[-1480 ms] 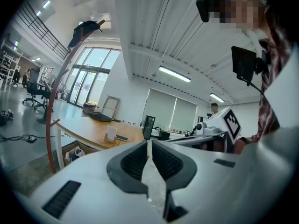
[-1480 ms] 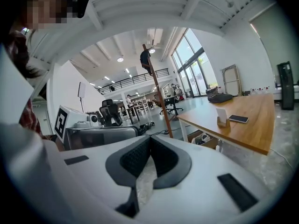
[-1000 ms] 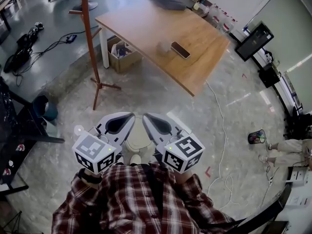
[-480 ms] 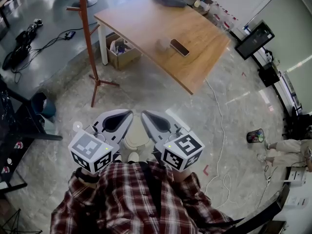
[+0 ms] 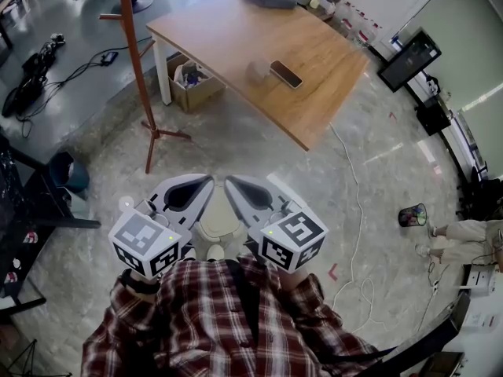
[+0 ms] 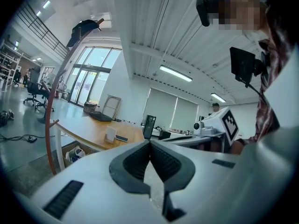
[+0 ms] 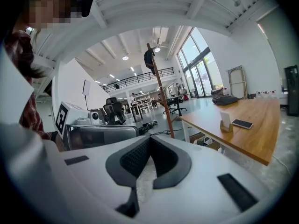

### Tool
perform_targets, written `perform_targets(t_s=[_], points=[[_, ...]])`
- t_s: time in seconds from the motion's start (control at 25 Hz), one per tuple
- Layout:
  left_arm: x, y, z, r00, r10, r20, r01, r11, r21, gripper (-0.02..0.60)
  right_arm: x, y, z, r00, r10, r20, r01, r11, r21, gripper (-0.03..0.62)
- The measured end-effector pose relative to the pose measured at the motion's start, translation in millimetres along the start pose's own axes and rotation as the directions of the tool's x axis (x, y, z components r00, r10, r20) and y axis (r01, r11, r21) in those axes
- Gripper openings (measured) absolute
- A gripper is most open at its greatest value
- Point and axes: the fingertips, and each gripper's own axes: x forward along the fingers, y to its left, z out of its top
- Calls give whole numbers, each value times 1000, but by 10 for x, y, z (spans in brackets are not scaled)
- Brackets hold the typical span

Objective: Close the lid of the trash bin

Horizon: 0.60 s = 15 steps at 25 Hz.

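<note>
While hovering above floor (image 5: 259,148) with left gripper (image 5: 192,193) and right gripper (image 5: 245,196) both pressed tip to tip on nothing, cannot count as done: pale trash bin (image 5: 218,228), apparently just beneath, untouched, lid state unclear.

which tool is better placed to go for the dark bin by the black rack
Left, probably. The dark bin sits to the person's left, nearer the left tool; the right tool would have to cross over. Both are shut and empty.
</note>
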Motion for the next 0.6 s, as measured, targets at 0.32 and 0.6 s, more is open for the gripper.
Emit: perform_targets(t_s=[0.32, 0.6], points=[[19, 35, -69, 1000, 12, -16, -12, 1000, -16, 11, 45, -18, -40, 999, 22, -24, -22, 1000, -5, 12], [-34, 120, -103, 999, 32, -21, -32, 999, -28, 11, 118, 1, -56, 999, 35, -32, -35, 999, -4, 12]])
